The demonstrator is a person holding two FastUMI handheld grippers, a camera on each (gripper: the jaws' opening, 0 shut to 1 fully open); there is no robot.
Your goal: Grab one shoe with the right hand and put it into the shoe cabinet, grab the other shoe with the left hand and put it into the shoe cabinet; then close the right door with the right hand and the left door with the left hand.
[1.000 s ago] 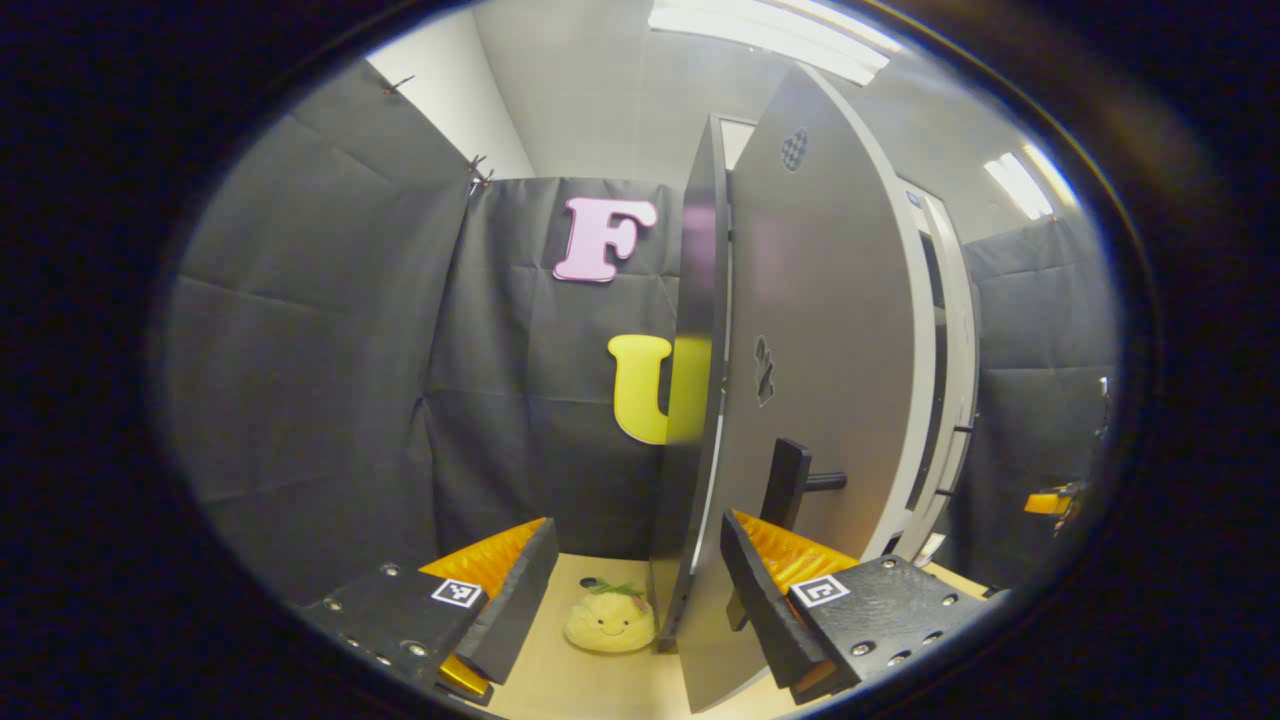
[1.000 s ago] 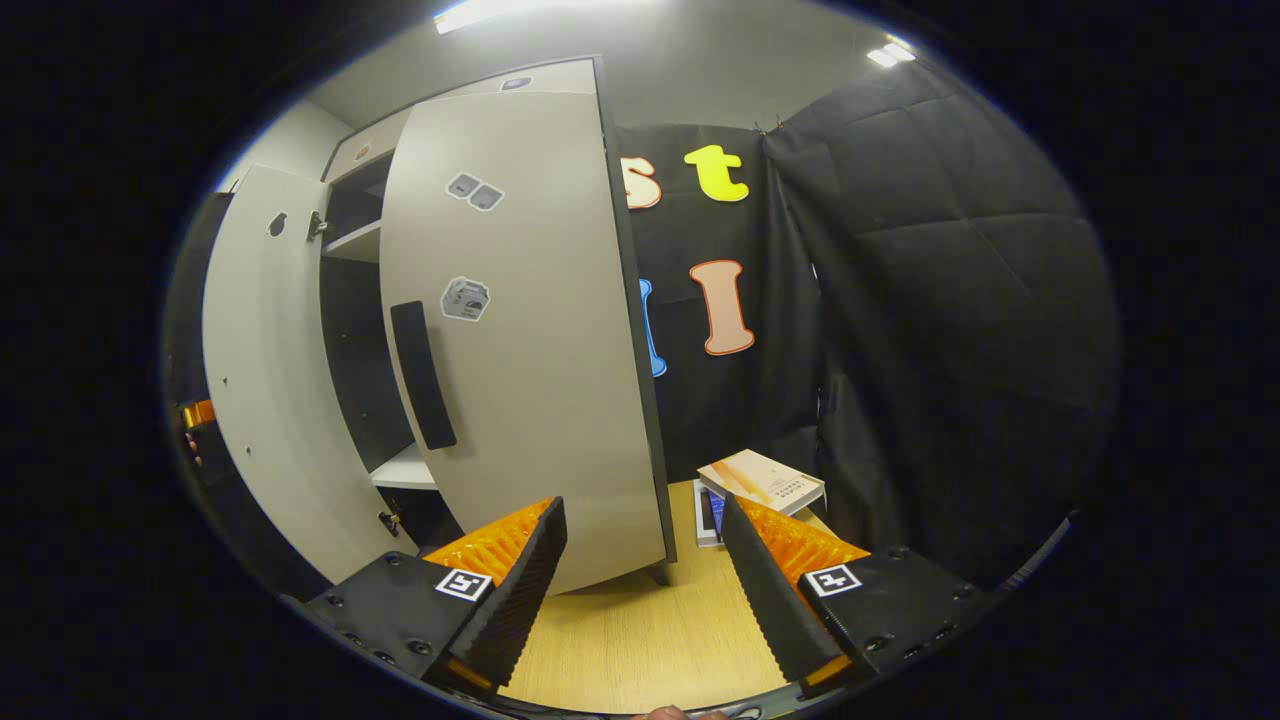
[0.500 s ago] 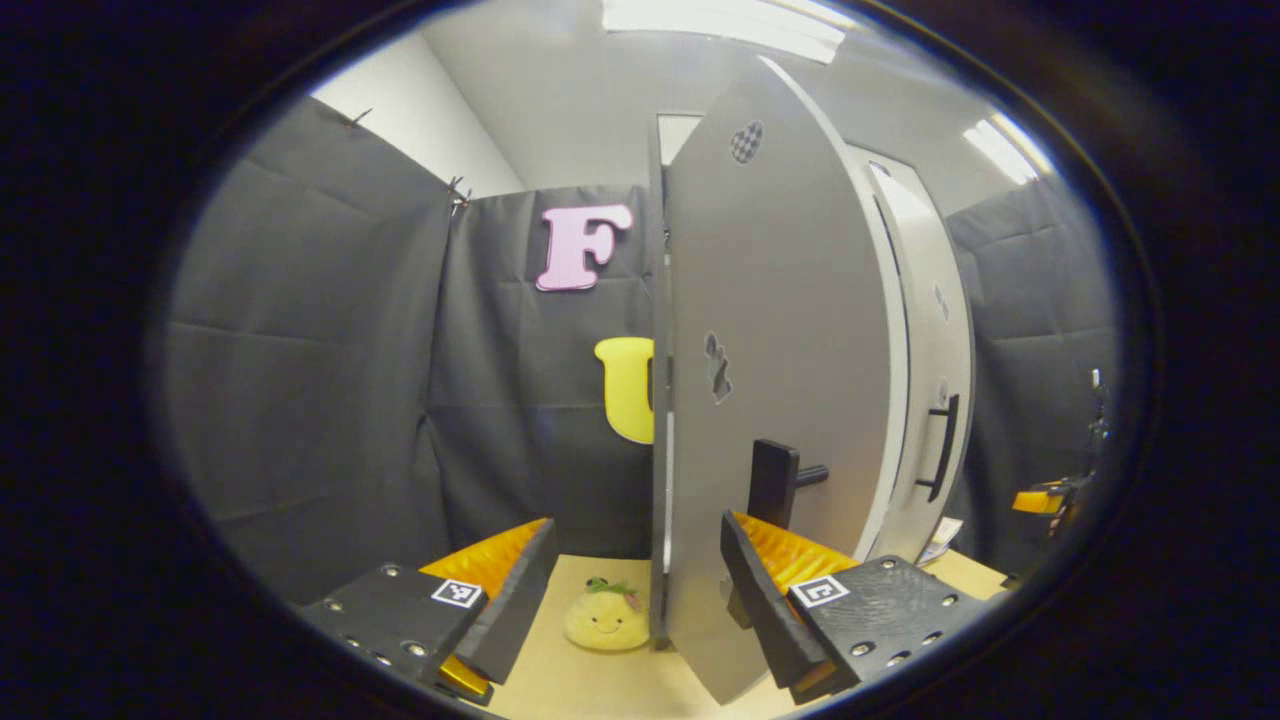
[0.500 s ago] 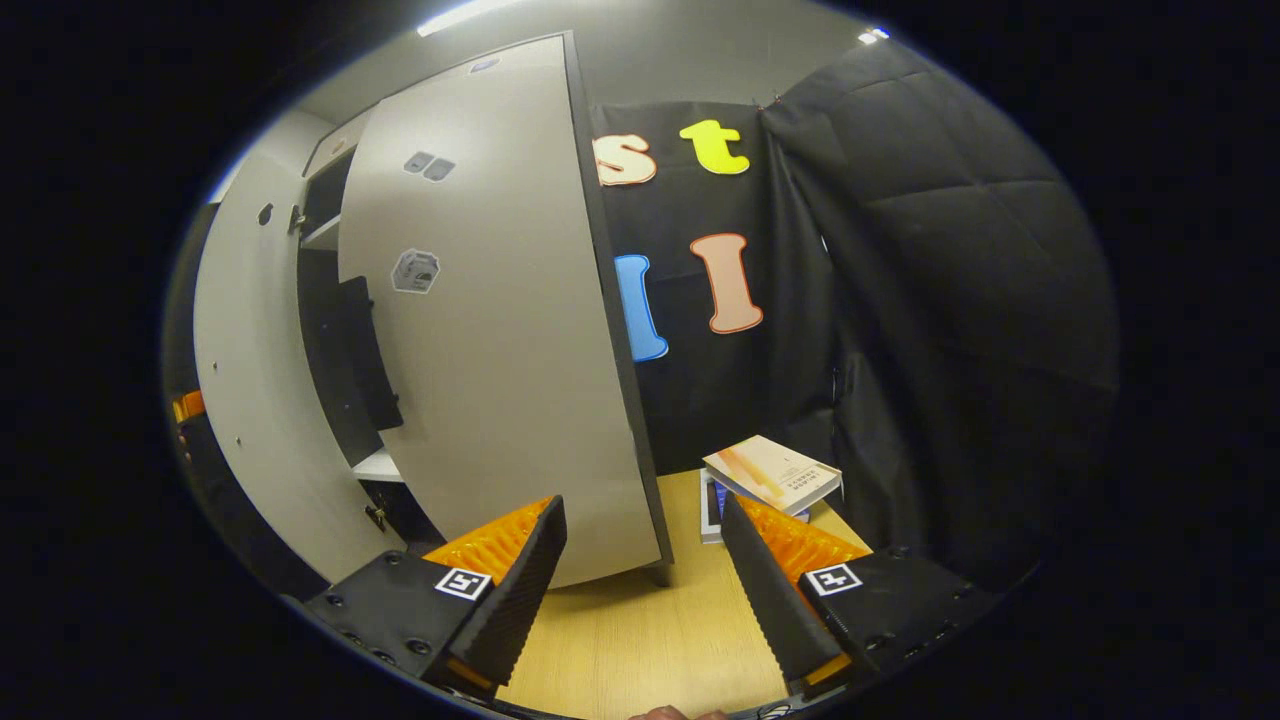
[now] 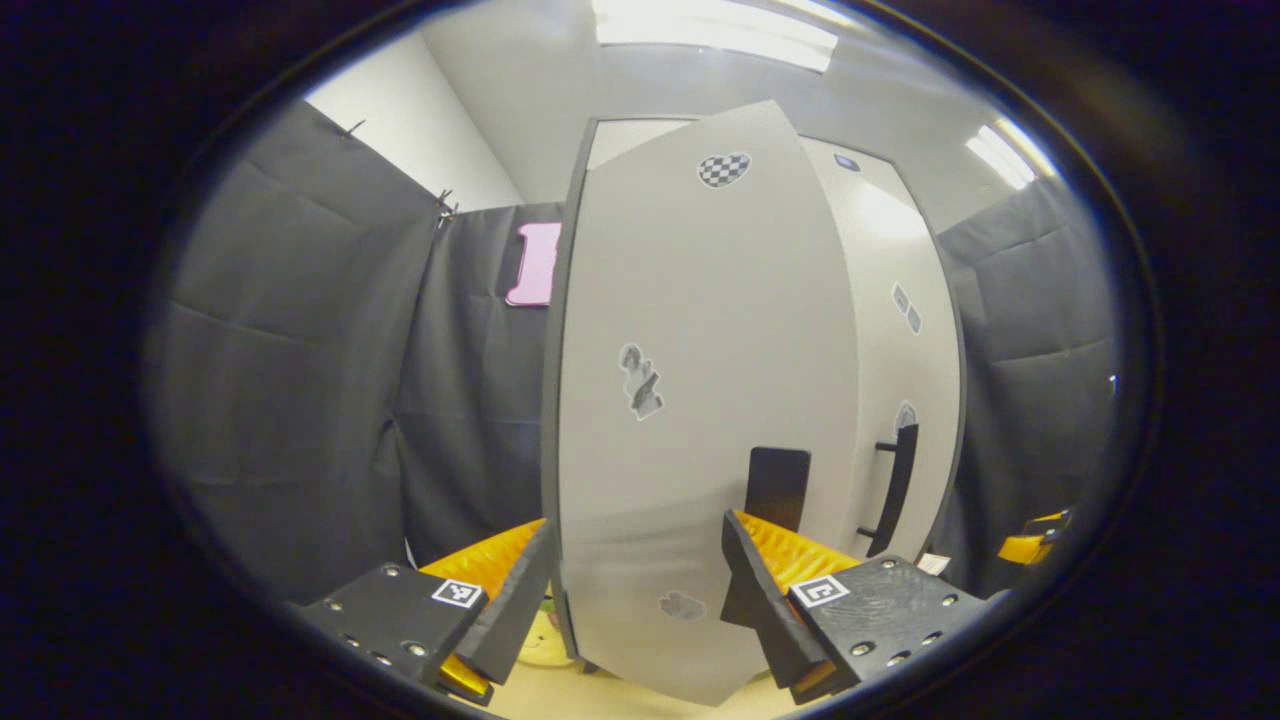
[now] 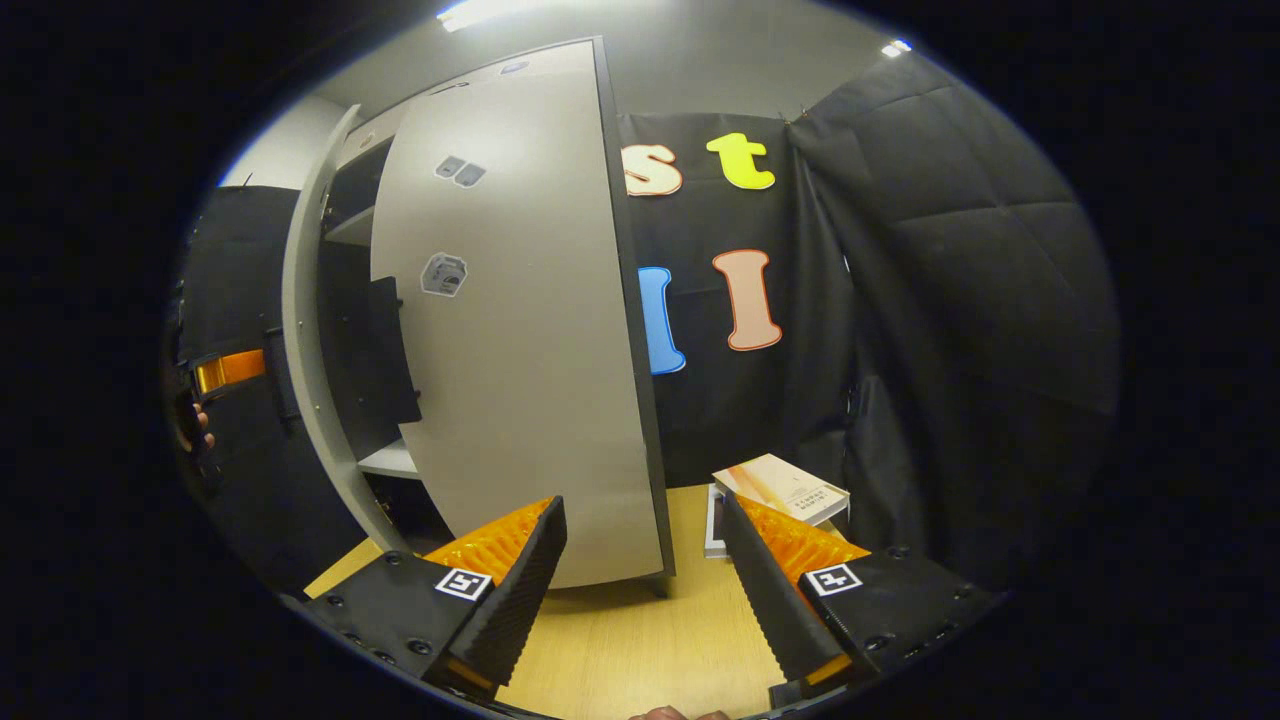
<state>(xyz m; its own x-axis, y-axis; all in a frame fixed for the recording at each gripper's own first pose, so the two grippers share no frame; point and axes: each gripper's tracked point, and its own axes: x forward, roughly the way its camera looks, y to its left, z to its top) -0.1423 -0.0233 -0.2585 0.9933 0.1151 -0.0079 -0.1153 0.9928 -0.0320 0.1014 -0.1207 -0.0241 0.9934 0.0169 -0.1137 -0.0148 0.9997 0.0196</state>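
From my left gripper (image 5: 635, 590), fingers spread and empty, the left door (image 5: 700, 400) stands upright at twelve o'clock nearly square-on, while the right door (image 6: 520, 330) angles ajar at eleven o'clock off my released right gripper (image 6: 645, 590).

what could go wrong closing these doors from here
1. The left door fills the space ahead of the open left hand-held gripper; pushing on could catch a finger on its handle.
2. The right door still stands ajar, so the two doors may collide as they meet.
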